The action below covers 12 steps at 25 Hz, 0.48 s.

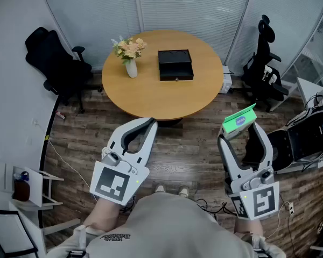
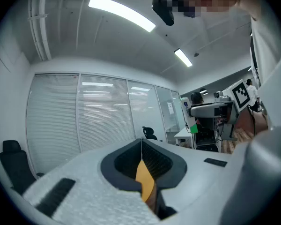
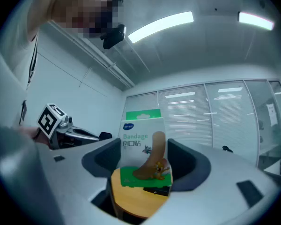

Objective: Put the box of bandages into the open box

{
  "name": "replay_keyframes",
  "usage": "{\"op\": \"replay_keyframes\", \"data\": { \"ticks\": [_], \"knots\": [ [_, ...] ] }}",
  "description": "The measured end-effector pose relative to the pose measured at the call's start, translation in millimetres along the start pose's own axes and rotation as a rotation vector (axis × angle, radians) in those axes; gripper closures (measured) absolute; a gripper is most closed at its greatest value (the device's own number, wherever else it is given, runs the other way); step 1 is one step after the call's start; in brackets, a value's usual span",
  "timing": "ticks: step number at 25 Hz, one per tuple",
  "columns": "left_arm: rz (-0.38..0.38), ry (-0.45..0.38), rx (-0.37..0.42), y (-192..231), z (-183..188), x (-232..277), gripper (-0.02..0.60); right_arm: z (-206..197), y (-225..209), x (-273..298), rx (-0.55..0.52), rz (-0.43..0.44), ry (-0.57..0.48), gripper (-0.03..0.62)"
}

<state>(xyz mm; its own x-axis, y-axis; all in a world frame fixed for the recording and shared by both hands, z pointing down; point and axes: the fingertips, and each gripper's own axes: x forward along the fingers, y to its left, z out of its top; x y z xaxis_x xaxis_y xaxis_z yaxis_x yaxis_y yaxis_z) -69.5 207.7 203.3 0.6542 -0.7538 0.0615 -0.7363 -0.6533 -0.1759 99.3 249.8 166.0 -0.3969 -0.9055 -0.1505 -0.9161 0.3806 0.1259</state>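
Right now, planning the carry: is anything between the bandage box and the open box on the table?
Nothing visible. The right gripper holds the bandage box; the table before the open box is bare, and the flower vase stands off to its left.

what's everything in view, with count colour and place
round wooden table: one, light brown, middle of the room
open black box: one, black, on the table, right of the vase
white vase of flowers: one, white, on the table's left part
office chairs: two, black, either side of the table
green and white cardboard box of bandages: one, in the air between the right tool's jaws
left tool: one, white and black, jaws together, empty
right tool: one, white and black, gripping the bandages
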Motion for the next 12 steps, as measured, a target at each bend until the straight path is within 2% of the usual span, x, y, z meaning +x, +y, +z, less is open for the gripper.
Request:
{"op": "replay_keyframes", "data": {
  "ticks": [12],
  "knots": [
    [0.013,0.015,0.005,-19.7,2.4,8.3,0.557,-5.0,-19.5,-13.0,0.021,0.007,0.015,0.299]
  ]
}}
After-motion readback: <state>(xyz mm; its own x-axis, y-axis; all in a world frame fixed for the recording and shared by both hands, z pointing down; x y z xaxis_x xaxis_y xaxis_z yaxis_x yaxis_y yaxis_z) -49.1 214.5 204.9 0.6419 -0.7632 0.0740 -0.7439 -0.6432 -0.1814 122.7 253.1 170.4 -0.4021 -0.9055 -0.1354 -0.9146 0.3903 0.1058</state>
